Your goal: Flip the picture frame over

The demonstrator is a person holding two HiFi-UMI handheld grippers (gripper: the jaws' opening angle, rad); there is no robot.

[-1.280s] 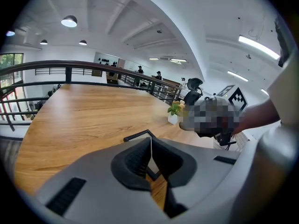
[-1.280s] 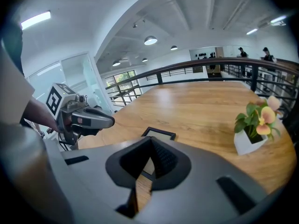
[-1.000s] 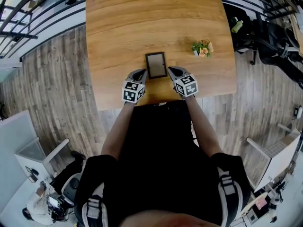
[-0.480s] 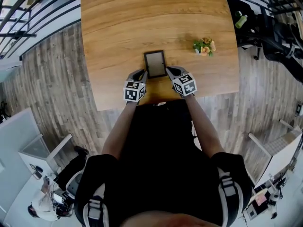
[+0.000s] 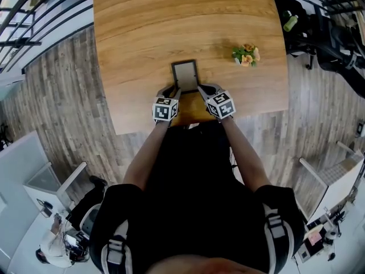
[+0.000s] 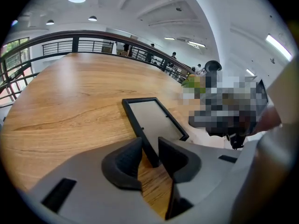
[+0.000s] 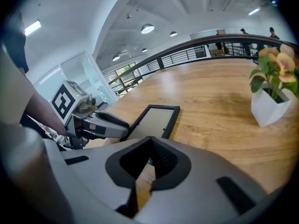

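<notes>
Head view: the black picture frame point(image 5: 185, 76) lies flat on the wooden table point(image 5: 142, 33) near its front edge, and the left gripper point(image 5: 173, 90) and right gripper point(image 5: 203, 89) have drawn in since a second ago to its two near corners. Left gripper view: its jaws have just been opening and stand apart, the frame's near corner between them — not clamped. Right gripper view: jaws together on nothing, the frame just beyond their tips
</notes>
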